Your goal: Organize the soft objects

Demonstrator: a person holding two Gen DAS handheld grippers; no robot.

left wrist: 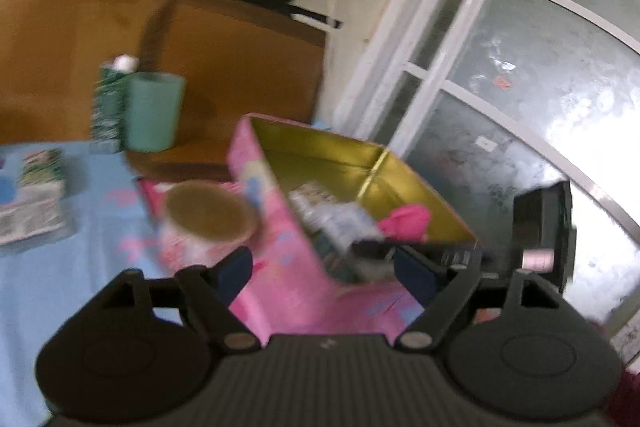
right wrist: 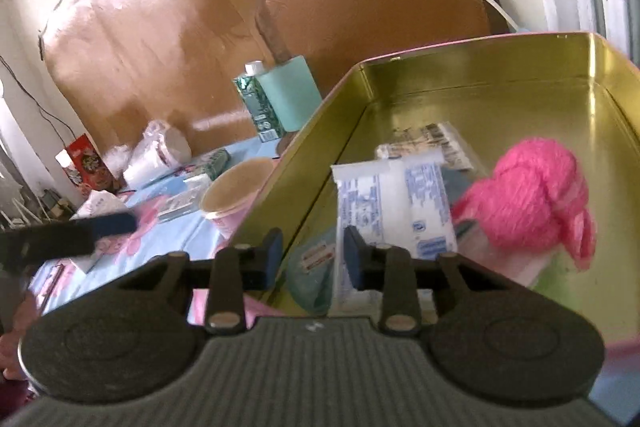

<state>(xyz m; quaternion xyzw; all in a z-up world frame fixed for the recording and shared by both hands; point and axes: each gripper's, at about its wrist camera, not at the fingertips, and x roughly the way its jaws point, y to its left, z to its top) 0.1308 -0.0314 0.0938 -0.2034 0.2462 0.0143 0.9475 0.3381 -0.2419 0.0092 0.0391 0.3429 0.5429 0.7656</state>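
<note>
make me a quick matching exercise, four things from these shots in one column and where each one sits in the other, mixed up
Things
1. fuzzy pink yarn bundle
2. pale teal cylindrical cup
3. round pink tub with a tan lid
4. red printed carton

Places
A. far end of the table, near the wall
B. beside the green patterned carton
C. inside the gold-lined pink tin box
D. on the blue tablecloth, just outside the tin's wall

Pairs: 1-C, 2-B, 3-D, 4-A
</note>
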